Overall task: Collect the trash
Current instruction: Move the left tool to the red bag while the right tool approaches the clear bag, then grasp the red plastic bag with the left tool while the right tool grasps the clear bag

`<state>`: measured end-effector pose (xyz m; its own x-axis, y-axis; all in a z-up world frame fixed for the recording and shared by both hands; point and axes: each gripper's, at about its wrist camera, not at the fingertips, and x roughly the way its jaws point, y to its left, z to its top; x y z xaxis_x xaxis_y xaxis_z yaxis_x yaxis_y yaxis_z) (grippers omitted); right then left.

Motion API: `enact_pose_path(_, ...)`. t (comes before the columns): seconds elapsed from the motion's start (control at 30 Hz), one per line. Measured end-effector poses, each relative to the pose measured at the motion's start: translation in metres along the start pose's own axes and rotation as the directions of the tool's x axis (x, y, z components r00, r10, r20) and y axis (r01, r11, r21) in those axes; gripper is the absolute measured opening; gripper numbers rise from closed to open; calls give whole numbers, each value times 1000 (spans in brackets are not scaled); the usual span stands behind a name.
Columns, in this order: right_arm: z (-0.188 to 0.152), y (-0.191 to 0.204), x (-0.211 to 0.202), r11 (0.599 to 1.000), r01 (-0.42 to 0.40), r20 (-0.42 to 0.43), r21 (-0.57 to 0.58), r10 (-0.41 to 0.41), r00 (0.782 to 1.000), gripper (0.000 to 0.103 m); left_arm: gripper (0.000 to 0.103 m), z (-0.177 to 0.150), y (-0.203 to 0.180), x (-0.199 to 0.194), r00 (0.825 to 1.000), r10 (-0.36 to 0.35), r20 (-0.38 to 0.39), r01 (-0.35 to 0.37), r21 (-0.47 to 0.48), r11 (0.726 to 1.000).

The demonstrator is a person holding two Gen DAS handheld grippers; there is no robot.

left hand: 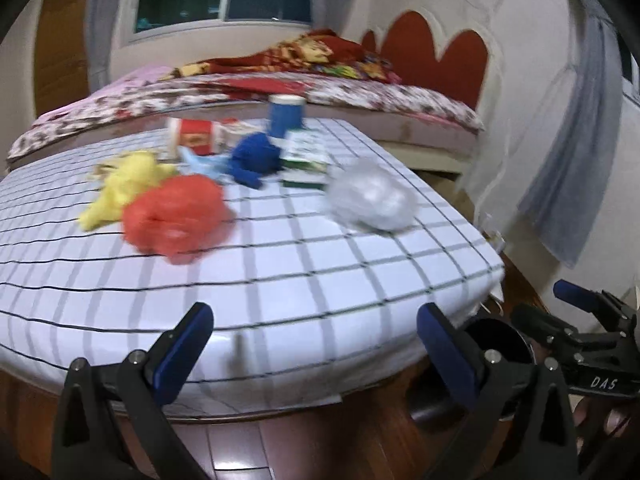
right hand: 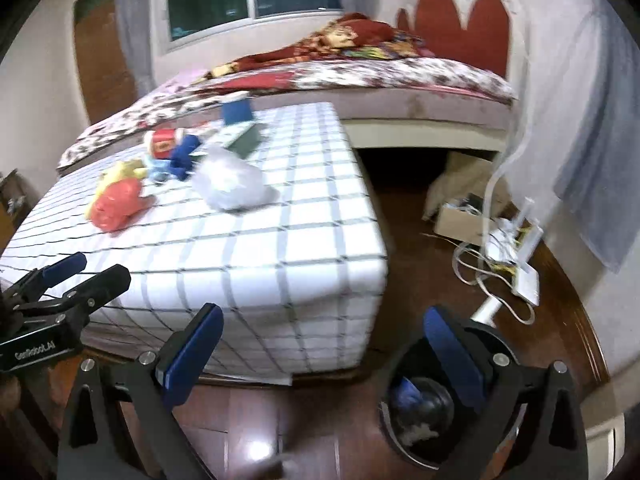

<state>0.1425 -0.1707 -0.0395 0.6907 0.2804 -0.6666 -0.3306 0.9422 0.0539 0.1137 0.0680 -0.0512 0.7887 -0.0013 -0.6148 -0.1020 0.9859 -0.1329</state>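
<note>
**While the bin waits, most trash sits on the table**

Though both grippers hang spread and empty, the left wrist view shows the left gripper (left hand: 316,344) short of the checked table (left hand: 280,280), on which lie a red wad (left hand: 174,216), a yellow wad (left hand: 124,184), a blue wad (left hand: 252,158), a clear plastic wad (left hand: 370,196), a green carton (left hand: 304,158), a red can (left hand: 194,136) and a blue cup (left hand: 286,114). All look uncollected.

From the right wrist view, the right gripper (right hand: 320,356) hovers over the floor beside the table, its right finger above a dark bin (right hand: 420,416). Only here is the bin's inside visible: something blue and a white scrap lie in it, so collecting seems barely begun. Cables (right hand: 496,264) trail on the floor beyond.
</note>
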Motion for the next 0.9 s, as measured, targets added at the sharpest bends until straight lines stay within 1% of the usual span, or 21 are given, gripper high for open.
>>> enact_pose_path(0.1, 12, 18, 8, 999, -29, 12, -36, 29, 1000, 102, 102, 6, 24, -1, 999, 43, 15, -43, -21, 999)
enact_pose_path(0.23, 35, 45, 22, 995, -46, 38, -94, 50, 998, 102, 102, 16, 49, 7, 995, 95, 21, -94, -45, 995)
enact_pose_path(0.33, 48, 59, 36, 991, -45, 43, -126, 51, 998, 102, 102, 26, 71, 18, 991, 132, 32, -129, -75, 989)
enact_pose_path(0.43, 59, 67, 53, 988, -37, 41, -151, 43, 998, 102, 102, 33, 88, 32, 988, 155, 18, -152, -105, 983)
enact_pose_path(0.57, 73, 76, 76, 982, -34, 34, -184, 41, 999, 102, 102, 40, 98, 49, 986, 164, 3, -163, -118, 980)
enact_pose_path(0.73, 86, 80, 108, 981, -27, -1, -194, 28, 1000, 101, 102, 48, 101, 74, 987, 158, -34, -161, -116, 980)
enact_pose_path(0.8, 88, 80, 115, 981, -33, -10, -189, 32, 999, 97, 102, 51, 102, 79, 988, 148, -42, -152, -117, 981)
enact_pose_path(0.87, 90, 80, 122, 983, -44, -27, -179, 40, 999, 91, 102, 53, 103, 84, 989, 135, -58, -142, -125, 982)
enact_pose_path(0.9, 91, 79, 125, 984, -51, -32, -172, 46, 998, 90, 102, 55, 105, 87, 990, 127, -64, -135, -131, 982)
